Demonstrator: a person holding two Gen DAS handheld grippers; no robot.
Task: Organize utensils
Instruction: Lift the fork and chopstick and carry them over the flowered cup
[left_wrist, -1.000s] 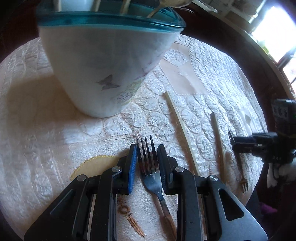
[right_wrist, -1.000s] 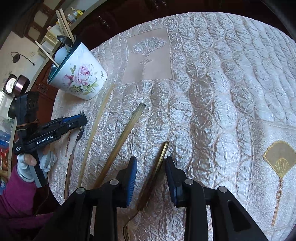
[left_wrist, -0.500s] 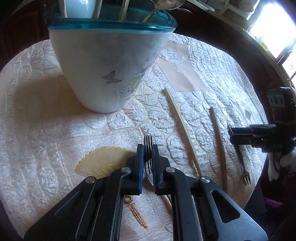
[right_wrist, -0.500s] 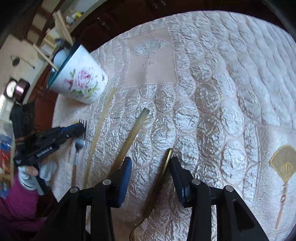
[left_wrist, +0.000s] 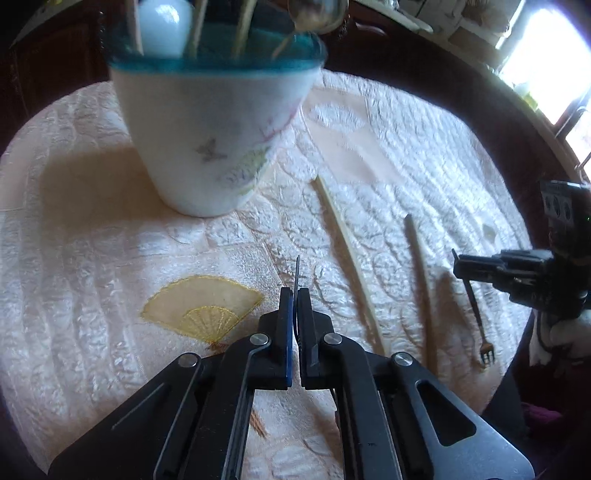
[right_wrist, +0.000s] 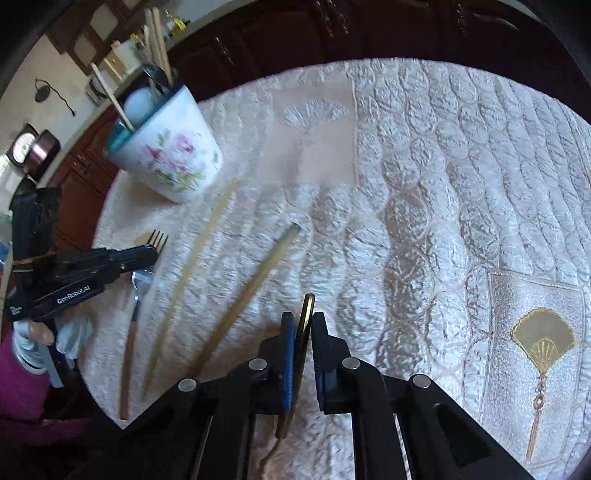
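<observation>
Both grippers are clamped on utensils, each near one end, likely so the long part hangs free for dropping into the cup.

Left gripper (left_wrist: 294, 295), bottom centre of its own view: jaws have just been closing and are now pinched tight on the fork (right_wrist: 158, 240). From its own camera the fork head reads only as a thin dark edge sticking up between the jaws. In the right wrist view, at the left edge, the tines poke out past the jaw tips and the wooden handle trails down towards lower left. The grip sits at the neck, just below the tines. A gloved hand (right_wrist: 44, 334) holds that gripper.

Right gripper (right_wrist: 303, 319), bottom centre of its view: jaws have just been closing too, now pressed on the top end of the small brass fork (right_wrist: 306, 314). In the left wrist view, right side, that fork hangs from the jaws with its tiny tines pointing down.

The floral cup (right_wrist: 166, 147) sits upper left in the right wrist view. It already holds chopsticks, a spoon and something white, so it reads as the destination.

Still loose on the quilted tablecloth (right_wrist: 443, 166): a pale thin chopstick (right_wrist: 199, 258) and a thicker chopstick (right_wrist: 255, 291), lying side by side but apart, between the two grippers.

Judgement: both pickups are done; next is carry to the cup. The brass fork goes in tines first unless it is flipped.
</observation>
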